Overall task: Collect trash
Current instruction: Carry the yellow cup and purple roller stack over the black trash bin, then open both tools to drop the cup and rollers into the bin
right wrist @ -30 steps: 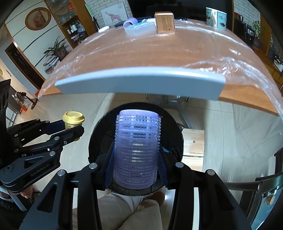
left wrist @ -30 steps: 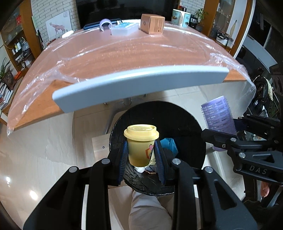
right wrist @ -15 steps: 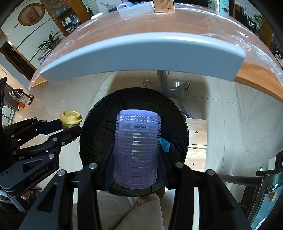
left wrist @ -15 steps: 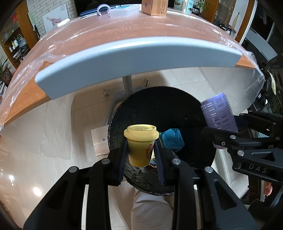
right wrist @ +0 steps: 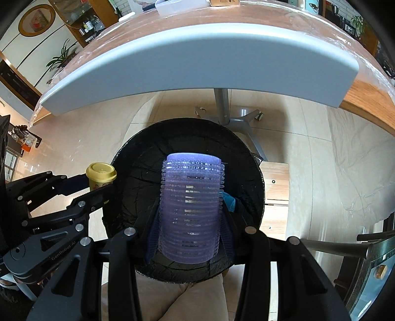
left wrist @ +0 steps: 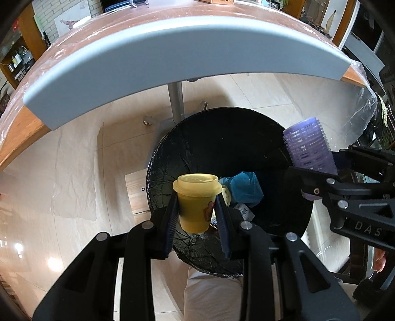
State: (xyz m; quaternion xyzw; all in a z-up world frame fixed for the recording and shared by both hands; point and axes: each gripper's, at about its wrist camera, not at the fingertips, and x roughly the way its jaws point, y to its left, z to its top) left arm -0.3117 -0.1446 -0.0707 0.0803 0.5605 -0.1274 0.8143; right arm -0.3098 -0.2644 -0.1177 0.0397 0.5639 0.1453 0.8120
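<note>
My left gripper (left wrist: 197,197) is shut on a small yellow lidded cup (left wrist: 196,200) and holds it upright over the near left rim of a black-lined trash bin (left wrist: 209,138). My right gripper (right wrist: 190,212) is shut on a purple hair roller (right wrist: 191,210) and holds it upright over the bin's opening (right wrist: 153,153). The roller (left wrist: 308,148) also shows at the right of the left wrist view, and the cup (right wrist: 100,175) at the left of the right wrist view. Blue crumpled trash (left wrist: 243,186) and paper scraps lie inside the bin.
The bin stands on a tiled floor below the grey edge (left wrist: 172,56) of a plastic-covered wooden table (right wrist: 246,22). The table's metal leg and base (right wrist: 229,116) stand just behind the bin. A wooden board (right wrist: 275,187) lies beside the bin. The person's legs (right wrist: 180,298) are below.
Both grippers have moved down and forward with their loads, from table-edge height to above the bin. The bin now fills more of both views. Both grips are unchanged.
</note>
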